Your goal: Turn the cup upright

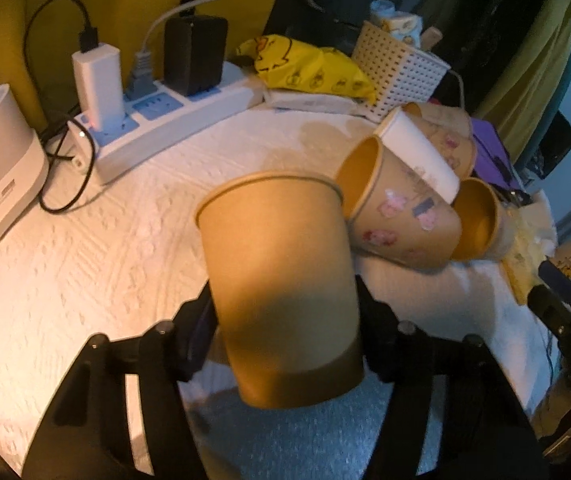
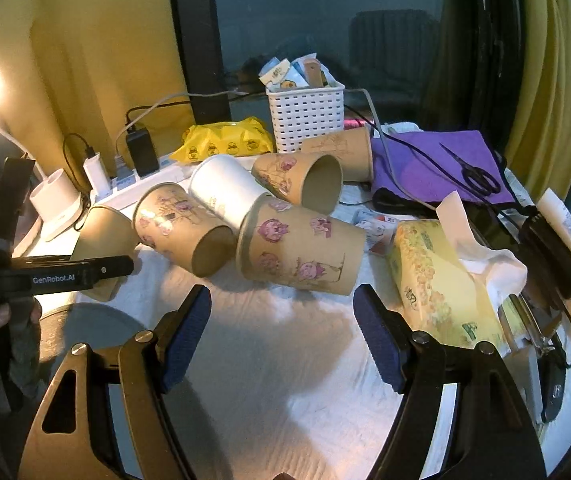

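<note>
Your left gripper [image 1: 285, 320] clamps its fingers on a plain brown cup [image 1: 277, 280], lifted mouth-up over the white surface [image 1: 85, 260] but not yet set down, while your right gripper [image 2: 281, 336] hangs wide open before the tipped cups [image 2: 299, 252].

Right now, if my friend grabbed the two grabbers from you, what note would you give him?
Left gripper: shut on a plain brown cup, held with its rim up above the white cloth.
Right gripper: open, holding nothing, facing the pile.
Pile: several printed cups and one white cup lie on their sides.
Done: one cup picked up.
Left: set it down upright, then flip the rest.
</note>
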{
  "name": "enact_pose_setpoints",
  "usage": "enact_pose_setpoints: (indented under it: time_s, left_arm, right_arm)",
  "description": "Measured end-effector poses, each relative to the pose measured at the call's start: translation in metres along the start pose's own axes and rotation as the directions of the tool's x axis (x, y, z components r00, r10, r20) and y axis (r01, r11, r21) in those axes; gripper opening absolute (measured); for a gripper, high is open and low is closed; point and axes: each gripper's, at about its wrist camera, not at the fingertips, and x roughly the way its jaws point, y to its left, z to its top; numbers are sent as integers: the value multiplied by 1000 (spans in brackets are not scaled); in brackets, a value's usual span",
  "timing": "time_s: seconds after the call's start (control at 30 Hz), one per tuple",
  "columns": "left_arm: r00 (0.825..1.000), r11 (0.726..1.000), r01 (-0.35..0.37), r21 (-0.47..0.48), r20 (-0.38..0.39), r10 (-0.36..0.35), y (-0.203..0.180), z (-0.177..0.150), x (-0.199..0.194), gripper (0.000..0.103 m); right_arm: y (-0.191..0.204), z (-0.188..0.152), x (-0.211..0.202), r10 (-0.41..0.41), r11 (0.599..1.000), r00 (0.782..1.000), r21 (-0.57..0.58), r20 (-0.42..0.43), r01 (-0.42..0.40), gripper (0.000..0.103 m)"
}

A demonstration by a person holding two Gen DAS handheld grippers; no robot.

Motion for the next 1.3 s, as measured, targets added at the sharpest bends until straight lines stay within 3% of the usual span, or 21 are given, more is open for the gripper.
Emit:
enact_pose_setpoints:
  time_s: [0.37, 0.67, 0.87, 0.97, 1.1, 1.3]
  left_arm:
    - [993, 993, 81, 86, 73, -88, -4, -51, -71, 63]
    - [982, 974, 86, 210, 148, -118, -17, -106, -119, 63]
    - [961, 960, 57, 274, 246, -128, -18, -138, -141, 63]
    - [942, 952, 53, 301, 302, -148, -15, -153, -149, 63]
    - [931, 937, 94, 336, 305, -202, -17, -160, -157, 63]
    - [913, 908, 100, 406, 326, -246, -32, -178, -168, 63]
  right_arm:
    - [39, -16, -39, 26, 999, 999, -41, 28, -25, 77]
    - [64, -41, -74, 133, 991, 991, -31, 14, -132, 77]
    - [82, -60, -99, 170, 985, 985, -25, 8, -170, 77]
    - [92, -68, -113, 205, 979, 979, -5, 3, -205, 77]
    - [108, -75, -136, 284, 959, 959, 4, 21, -284, 77]
    - [122, -82, -161, 390, 921, 920, 4, 49, -390, 77]
